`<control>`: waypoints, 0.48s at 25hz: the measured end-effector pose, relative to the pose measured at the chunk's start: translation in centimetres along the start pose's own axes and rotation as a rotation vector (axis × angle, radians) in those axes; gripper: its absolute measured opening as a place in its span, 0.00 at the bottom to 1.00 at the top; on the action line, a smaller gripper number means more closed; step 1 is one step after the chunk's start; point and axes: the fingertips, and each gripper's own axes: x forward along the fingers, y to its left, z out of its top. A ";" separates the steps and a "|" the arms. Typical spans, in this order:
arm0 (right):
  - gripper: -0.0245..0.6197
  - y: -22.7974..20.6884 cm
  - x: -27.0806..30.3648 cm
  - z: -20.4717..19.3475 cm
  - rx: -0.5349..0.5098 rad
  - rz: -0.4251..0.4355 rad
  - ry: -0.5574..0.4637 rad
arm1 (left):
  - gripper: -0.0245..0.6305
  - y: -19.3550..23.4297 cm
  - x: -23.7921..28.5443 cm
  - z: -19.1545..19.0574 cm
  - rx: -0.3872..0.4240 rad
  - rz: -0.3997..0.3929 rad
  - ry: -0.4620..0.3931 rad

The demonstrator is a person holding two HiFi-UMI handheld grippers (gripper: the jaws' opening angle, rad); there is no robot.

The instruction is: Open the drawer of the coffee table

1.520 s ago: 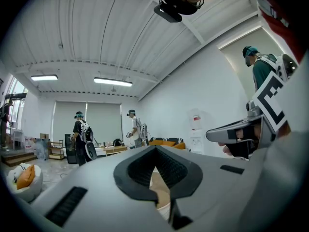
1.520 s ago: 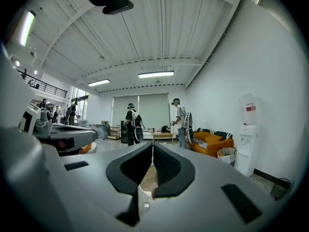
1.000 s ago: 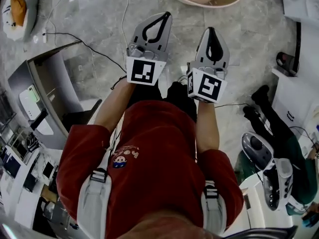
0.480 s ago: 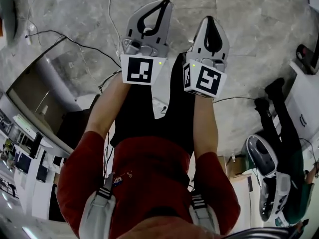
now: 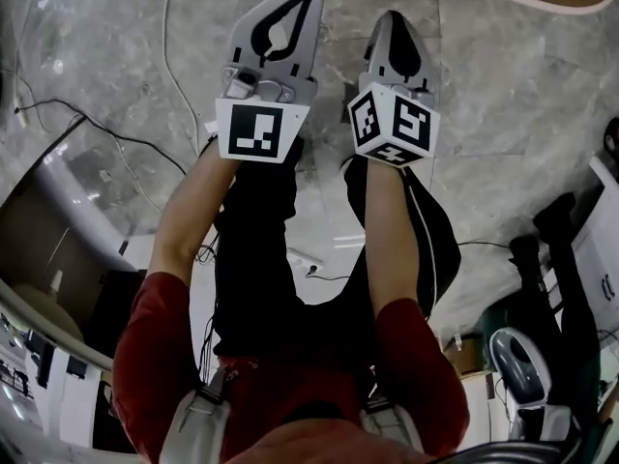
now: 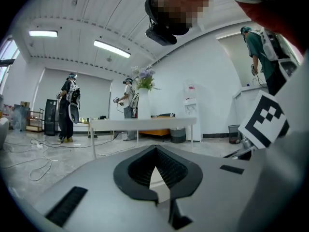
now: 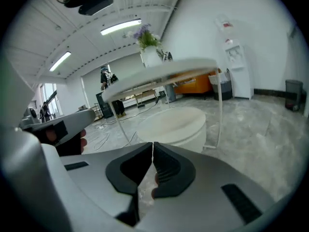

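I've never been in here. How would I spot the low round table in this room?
Start at the tall white table on thin legs, the one with a vase of purple flowers on top. Look between its legs and lower down, and you see the low round table. Unlike its tall neighbour, it is a squat cream drum with solid sides and no visible legs.

We see cables (image 5: 167,42) on the marble floor (image 5: 97,27), a white table (image 6: 145,123) bearing flowers (image 6: 145,76), a water dispenser (image 6: 192,115) and a bin (image 6: 233,132).
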 end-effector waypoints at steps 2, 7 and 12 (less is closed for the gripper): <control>0.07 -1.7 3.3 -3.5 0.104 0.008 -0.007 | 0.05 -0.1 1.0 -3.8 0.020 -0.004 -0.016; 0.07 -5.6 10.5 -10.3 0.511 0.076 -0.046 | 0.05 0.6 3.2 -11.3 0.007 -0.005 -0.021; 0.07 -8.8 14.7 -14.2 0.810 0.157 -0.121 | 0.05 0.5 5.0 -15.1 0.007 -0.019 -0.040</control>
